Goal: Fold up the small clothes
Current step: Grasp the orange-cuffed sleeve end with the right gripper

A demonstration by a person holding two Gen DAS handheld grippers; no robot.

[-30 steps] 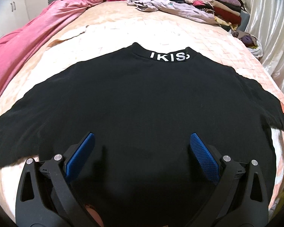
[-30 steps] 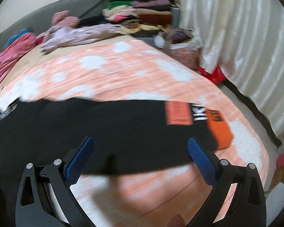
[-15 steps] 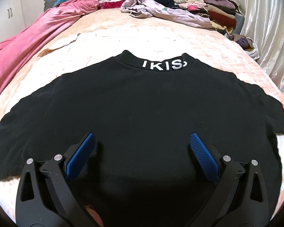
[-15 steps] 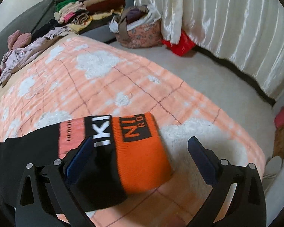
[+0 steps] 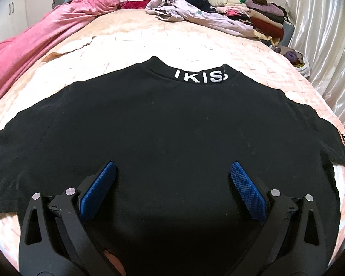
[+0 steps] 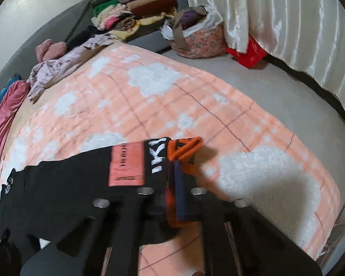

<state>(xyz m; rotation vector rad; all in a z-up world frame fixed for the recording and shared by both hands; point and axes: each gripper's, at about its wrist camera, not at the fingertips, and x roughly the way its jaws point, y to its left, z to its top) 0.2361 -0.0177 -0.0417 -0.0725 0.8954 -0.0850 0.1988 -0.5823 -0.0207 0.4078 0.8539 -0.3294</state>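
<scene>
A black sweatshirt (image 5: 168,138) lies flat on the bed (image 5: 131,43). Your right gripper (image 6: 176,172) has just clenched onto its orange cuff (image 6: 184,148); your left gripper (image 5: 172,184) hovers with jaws released. The fabric looks soft and floppy, so hold it by the edges.

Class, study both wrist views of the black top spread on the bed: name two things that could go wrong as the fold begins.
1. The right gripper has just closed on only the orange cuff of the black top; a thin pinch may slip when pulled.
2. The left gripper hovers open, pinning nothing, so the whole top could drag across the orange blanket instead of folding.
</scene>
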